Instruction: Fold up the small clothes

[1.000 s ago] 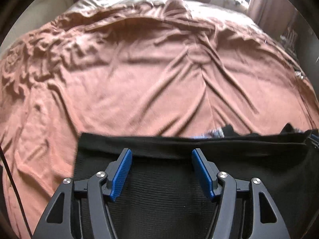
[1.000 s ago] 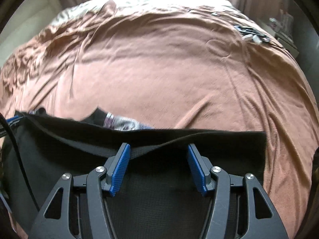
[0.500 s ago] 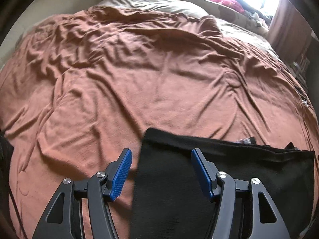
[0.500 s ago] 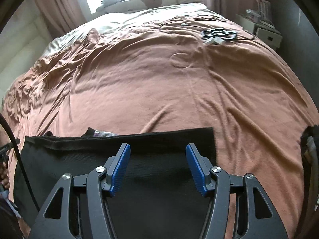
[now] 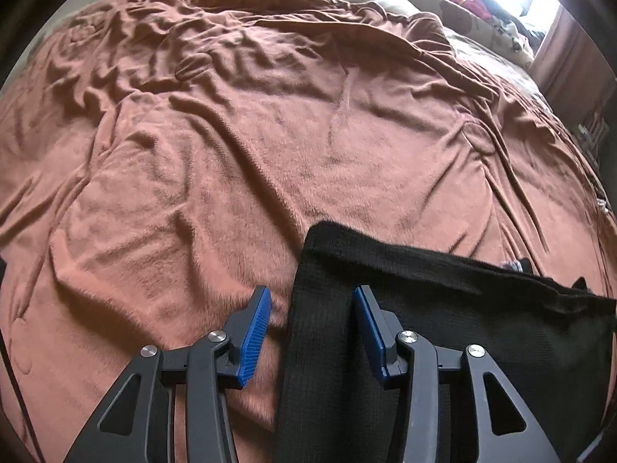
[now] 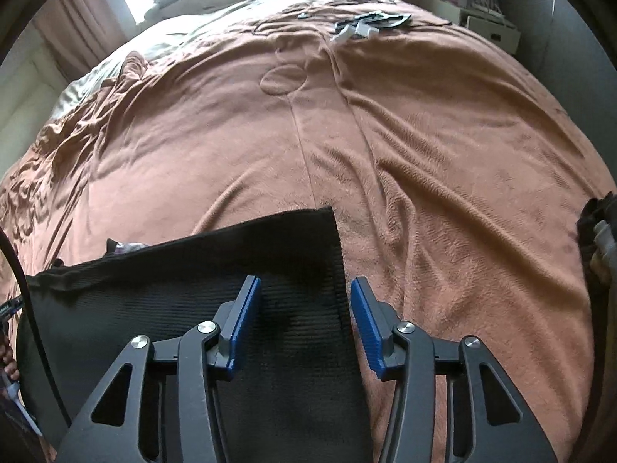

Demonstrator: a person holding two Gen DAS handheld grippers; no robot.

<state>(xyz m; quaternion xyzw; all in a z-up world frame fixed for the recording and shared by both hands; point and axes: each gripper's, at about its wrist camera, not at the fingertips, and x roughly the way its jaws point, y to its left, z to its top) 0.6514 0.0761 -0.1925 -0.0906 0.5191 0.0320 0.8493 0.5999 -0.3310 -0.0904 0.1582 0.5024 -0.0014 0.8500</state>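
Black ribbed knit garment (image 5: 443, 332) lies flat on the rumpled rust-brown fleece bed cover (image 5: 270, 135), at 6 o'clock in both wrist views. I see the left tool (image 5: 310, 328) straddling the garment's left edge, jaws closing, blue pads not yet pressing the cloth. Right tool (image 6: 304, 320) straddles the right edge (image 6: 339, 270), same story: jaws closing, fabric between the pads, no pinch yet. Small grey-white clutter (image 6: 366, 25) sits at 12 o'clock on the bed.
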